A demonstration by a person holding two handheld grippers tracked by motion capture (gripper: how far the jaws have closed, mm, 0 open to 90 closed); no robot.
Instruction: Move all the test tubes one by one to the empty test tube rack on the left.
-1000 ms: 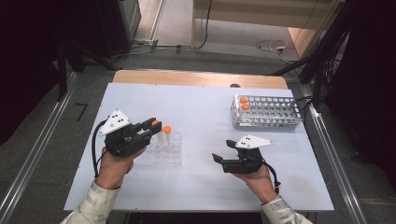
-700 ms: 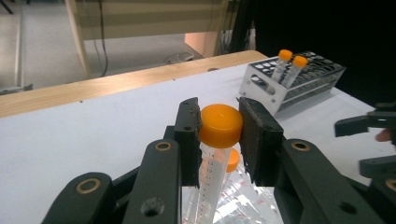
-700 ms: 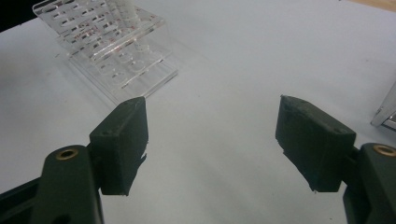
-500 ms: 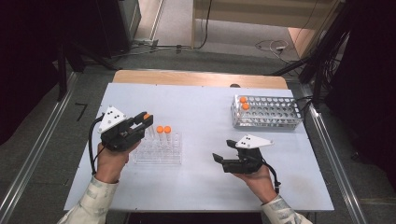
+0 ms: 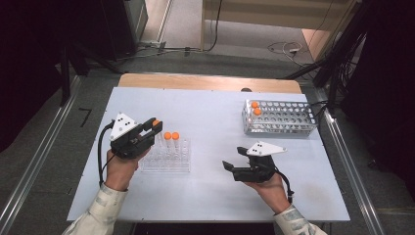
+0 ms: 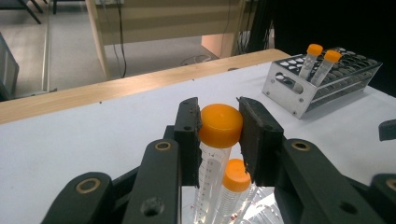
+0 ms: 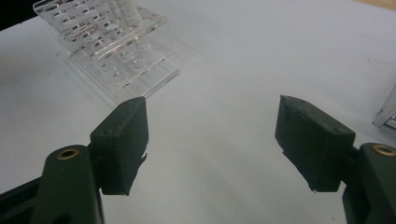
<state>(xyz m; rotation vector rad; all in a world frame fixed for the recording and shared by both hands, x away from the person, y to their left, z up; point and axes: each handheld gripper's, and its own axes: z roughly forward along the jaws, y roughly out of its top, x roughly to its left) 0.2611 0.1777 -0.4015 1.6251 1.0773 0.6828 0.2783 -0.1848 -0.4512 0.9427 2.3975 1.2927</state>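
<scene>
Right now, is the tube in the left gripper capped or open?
Capped: an orange cap tops the tube, and the left gripper pinches it.

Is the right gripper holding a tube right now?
No, the right gripper has its jaws wide apart over bare white table, nothing between them.

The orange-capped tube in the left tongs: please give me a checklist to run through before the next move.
1. Left tongs shut on the held tube, pads on both sides of its orange cap: ok.
2. Held tube near upright: ok.
3. Held tube's lower end free of the clear rack: cannot tell.
4. Two other tubes stand in the clear rack: ok.
5. Metal rack has empty holes beside its two tubes: ok.
6. Right tongs open, nothing between them, apart from both racks: ok.
</scene>
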